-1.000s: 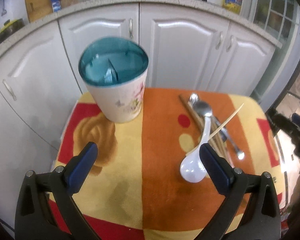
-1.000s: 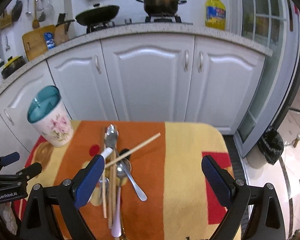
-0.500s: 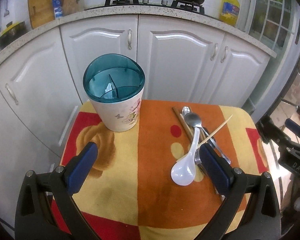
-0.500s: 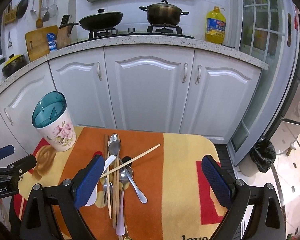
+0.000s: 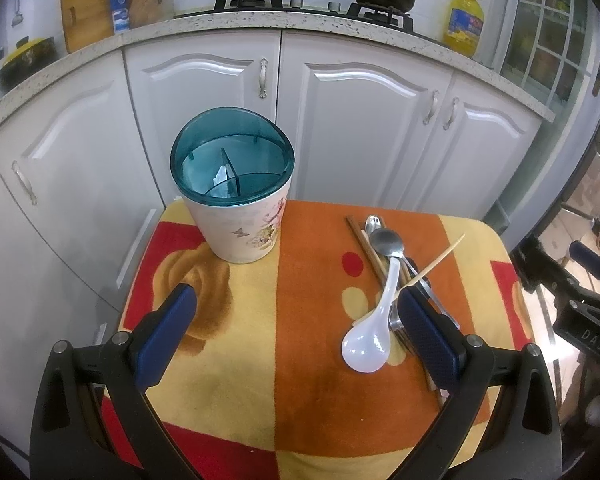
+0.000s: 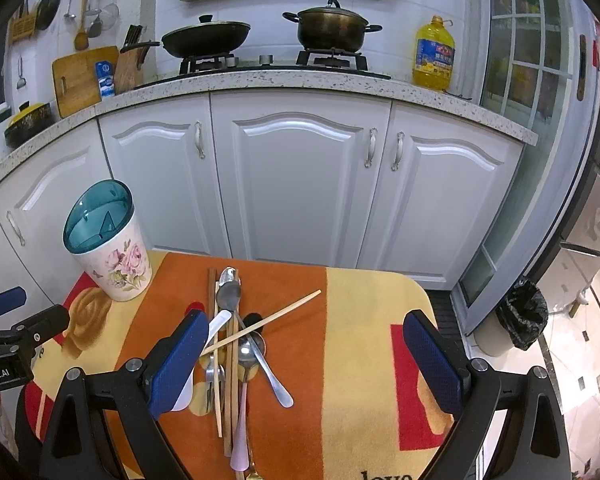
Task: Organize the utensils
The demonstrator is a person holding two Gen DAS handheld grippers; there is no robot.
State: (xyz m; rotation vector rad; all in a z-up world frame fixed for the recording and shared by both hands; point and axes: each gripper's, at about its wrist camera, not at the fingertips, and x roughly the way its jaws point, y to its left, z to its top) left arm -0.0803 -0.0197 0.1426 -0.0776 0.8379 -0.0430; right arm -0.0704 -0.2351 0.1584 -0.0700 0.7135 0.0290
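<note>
A floral utensil holder [image 5: 240, 204] with a teal divided rim stands at the table's far left; it also shows in the right wrist view [image 6: 108, 240]. A pile of utensils lies mid-table: a white ceramic spoon [image 5: 374, 328], metal spoons [image 6: 229, 292], wooden chopsticks [image 6: 268, 320] and a fork [image 6: 212, 376]. My left gripper [image 5: 296, 332] is open and empty above the near table, the holder ahead of it. My right gripper [image 6: 304, 356] is open and empty above the pile, its left finger over the white spoon.
The small table wears an orange, yellow and red cloth [image 5: 308, 280]. White kitchen cabinets [image 6: 300, 184] stand close behind it, with a stove, pans and an oil bottle [image 6: 434, 54] on the counter. A black bin bag [image 6: 522, 316] sits on the floor at right.
Both grippers have pulled back and risen; the holder and utensils look smaller and farther off. Nothing on the table has moved, and both grippers stay open.
</note>
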